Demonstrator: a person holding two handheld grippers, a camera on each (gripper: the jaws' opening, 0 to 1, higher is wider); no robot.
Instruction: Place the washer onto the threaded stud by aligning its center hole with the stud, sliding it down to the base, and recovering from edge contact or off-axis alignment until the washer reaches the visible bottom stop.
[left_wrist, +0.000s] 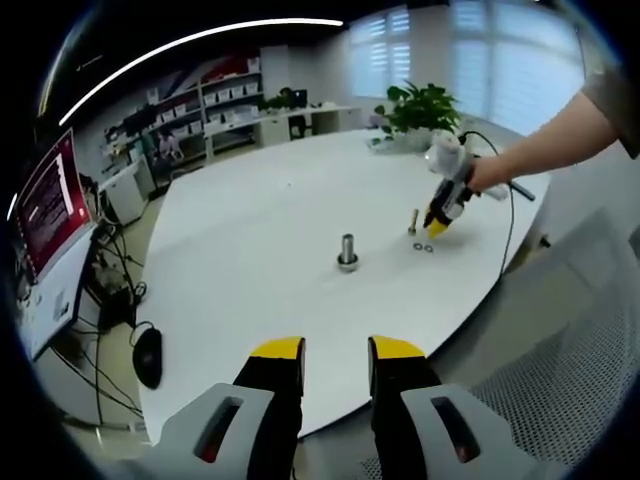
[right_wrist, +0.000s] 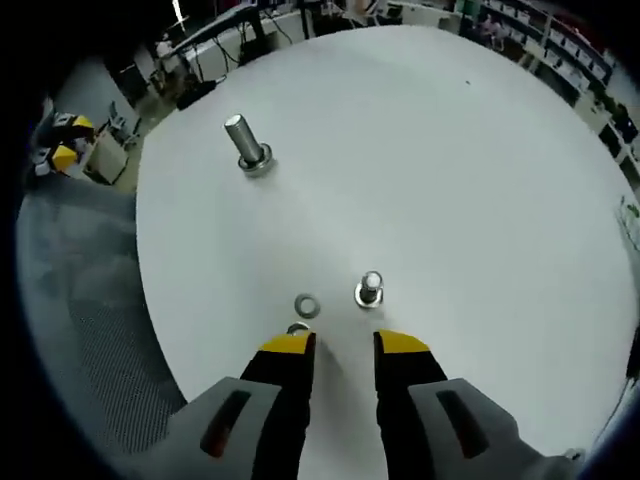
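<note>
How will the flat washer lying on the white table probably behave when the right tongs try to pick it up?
The washer lies flat on the smooth white table, so it may slide away rather than lift. It looks like thin metal, so probably stiff and light. With no raised edge showing, the open right tongs may need to tip it up first.

In the right gripper view, the counter (right_wrist: 450, 150) carried a large stud (right_wrist: 245, 143) standing upright well beyond the right gripper (right_wrist: 343, 345), up and to the left. A small stud (right_wrist: 369, 289) stood just ahead of the jaws, with one washer (right_wrist: 307, 305) lying flat to its left and a second washer (right_wrist: 297, 328) touching the left jaw's tip. In the left gripper view, the large stud (left_wrist: 347, 251) stood mid-counter ahead of the left gripper (left_wrist: 336, 349); the right gripper (left_wrist: 437, 228) hung farther right, beside the small stud (left_wrist: 412, 221).
</note>
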